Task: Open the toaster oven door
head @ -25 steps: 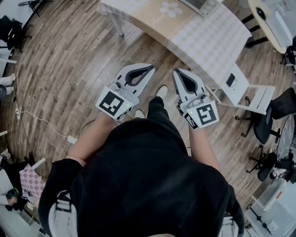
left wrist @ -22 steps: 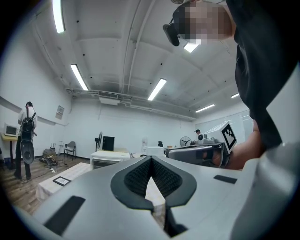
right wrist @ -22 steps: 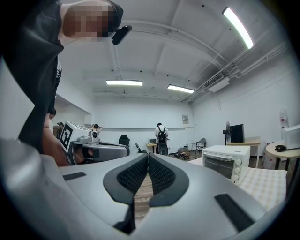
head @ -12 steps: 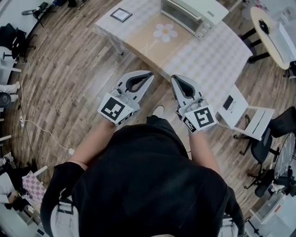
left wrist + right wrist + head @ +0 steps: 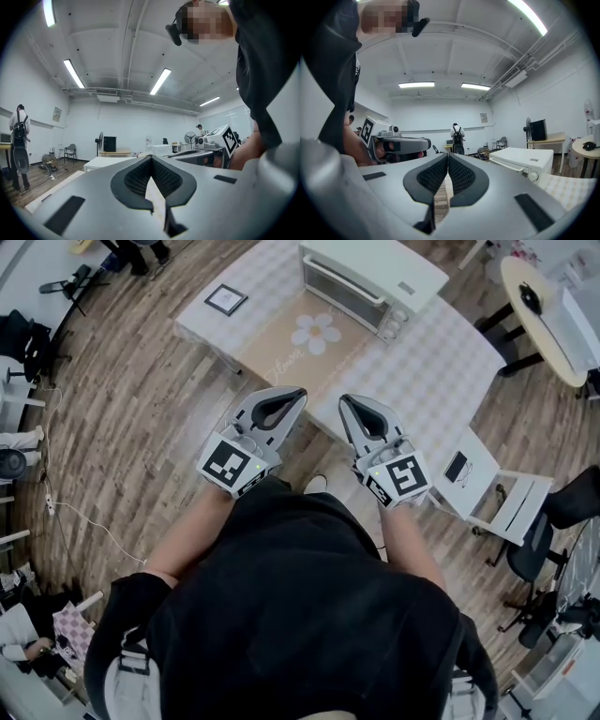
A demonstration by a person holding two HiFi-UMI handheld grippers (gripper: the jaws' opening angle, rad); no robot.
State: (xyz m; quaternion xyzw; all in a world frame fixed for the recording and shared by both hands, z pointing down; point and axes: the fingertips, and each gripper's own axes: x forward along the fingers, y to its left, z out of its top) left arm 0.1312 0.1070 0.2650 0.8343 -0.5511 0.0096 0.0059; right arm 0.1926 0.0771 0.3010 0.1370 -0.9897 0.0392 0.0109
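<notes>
The left gripper (image 5: 300, 392) and the right gripper (image 5: 344, 399) are held side by side. Each pair of fingers is pressed together at the tips, and there is nothing between the left fingers (image 5: 136, 178) or the right fingers (image 5: 461, 176).

The near edge of the worktop (image 5: 441, 362) runs about level with both sets of fingertips. Ahead of them lies a stretch of checked cloth, with one flat flower mat (image 5: 316, 331) on it. Beyond the mat, and slightly right of the right fingers, stands the one toaster oven (image 5: 370, 279). Its door (image 5: 339, 292) is shut and faces back toward the fingers. The oven sits near the far edge of the worktop, well apart from both grippers. In the right gripper view it shows to the right of the fingers (image 5: 525, 161).

One small framed card (image 5: 226, 299) lies ahead and left of the left fingers, by the worktop's left corner. Left of the left fingers is open wooden floor (image 5: 141, 409). One white chair (image 5: 492, 493) stands near the right fingers on their right. One round table (image 5: 544, 306) is farther off on that side.
</notes>
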